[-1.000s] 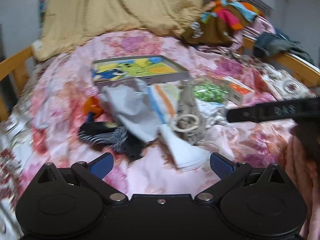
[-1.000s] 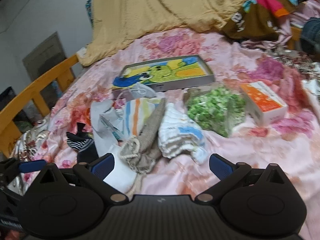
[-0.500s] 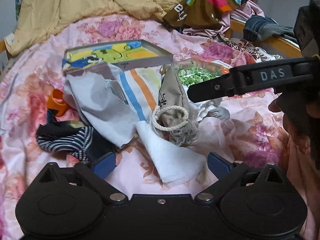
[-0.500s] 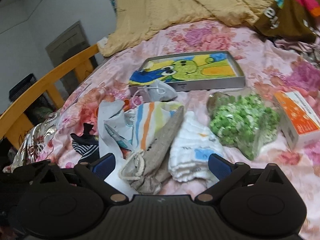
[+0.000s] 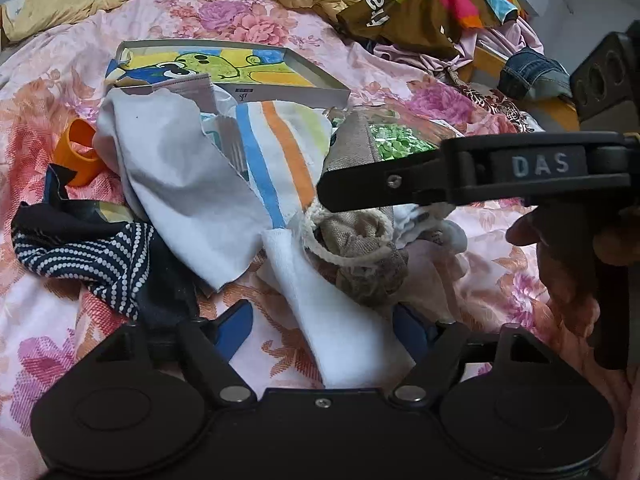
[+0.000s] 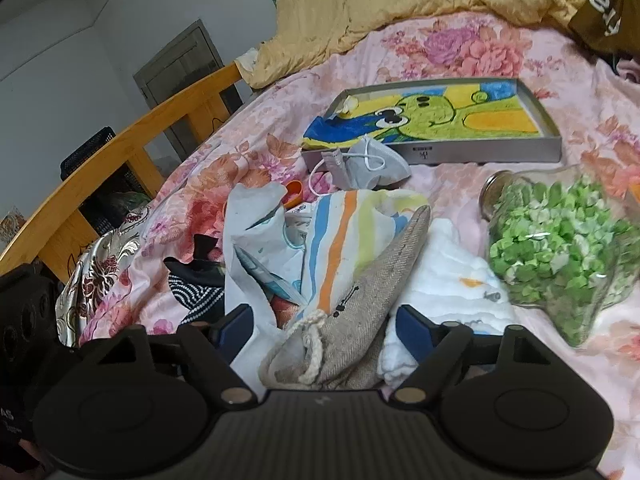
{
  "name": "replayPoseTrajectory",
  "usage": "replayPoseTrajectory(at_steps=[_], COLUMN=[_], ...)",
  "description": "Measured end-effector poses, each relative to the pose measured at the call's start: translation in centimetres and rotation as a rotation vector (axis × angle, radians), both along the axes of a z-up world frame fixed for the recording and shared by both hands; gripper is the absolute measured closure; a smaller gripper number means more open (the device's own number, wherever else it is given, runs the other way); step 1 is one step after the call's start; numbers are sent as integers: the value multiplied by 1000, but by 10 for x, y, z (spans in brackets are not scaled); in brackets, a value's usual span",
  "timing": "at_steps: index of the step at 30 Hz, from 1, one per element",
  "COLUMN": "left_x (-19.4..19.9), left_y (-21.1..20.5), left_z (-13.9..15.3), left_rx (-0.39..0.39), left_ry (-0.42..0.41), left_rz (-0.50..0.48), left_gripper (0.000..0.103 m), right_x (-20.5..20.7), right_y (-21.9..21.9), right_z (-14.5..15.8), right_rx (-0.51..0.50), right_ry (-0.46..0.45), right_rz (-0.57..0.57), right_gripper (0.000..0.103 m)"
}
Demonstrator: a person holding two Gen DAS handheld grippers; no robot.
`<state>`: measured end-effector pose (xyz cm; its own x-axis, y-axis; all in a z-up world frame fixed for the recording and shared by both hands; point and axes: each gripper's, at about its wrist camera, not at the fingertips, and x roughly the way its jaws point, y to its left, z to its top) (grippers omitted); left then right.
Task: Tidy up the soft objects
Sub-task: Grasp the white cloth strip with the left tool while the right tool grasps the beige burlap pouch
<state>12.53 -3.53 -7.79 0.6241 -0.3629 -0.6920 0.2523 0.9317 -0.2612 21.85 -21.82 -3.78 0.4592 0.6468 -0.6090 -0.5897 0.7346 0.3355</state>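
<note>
Left gripper [image 5: 324, 326] jaws wide around limp white cloth [image 5: 340, 320], right gripper [image 6: 324, 330] jaws wide around coarse woven drawstring pouch [image 6: 352, 312]

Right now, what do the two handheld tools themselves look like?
Both match: the left tool and right tool have matte black bodies, round housings, silver screws and blue fingers. The right one's side arm is marked DAS in pale letters.
</note>
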Motion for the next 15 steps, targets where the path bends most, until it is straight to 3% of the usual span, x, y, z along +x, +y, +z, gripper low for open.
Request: replayPoseTrajectory(at_steps=[7,9,12,15], left_x=[7,6,4,-1], left_y=[2,2,1,0], left_z=[-4,-3,-2,4], left_rx=[-46,-55,-51,-32], left_ry=[37,47,57,53], left_rz=[-5,-2,1,0], left_gripper=[70,79,87,93], right_x=[13,15,13,8], right_y=[-12,-14,-16,-17], right_z=[-8,-10,-9,-7], right_rx=[33,34,27,28], right_ry=[70,84,76,63], right_rz=[-63,-71,-79,-75], right_gripper=[57,77,88,91])
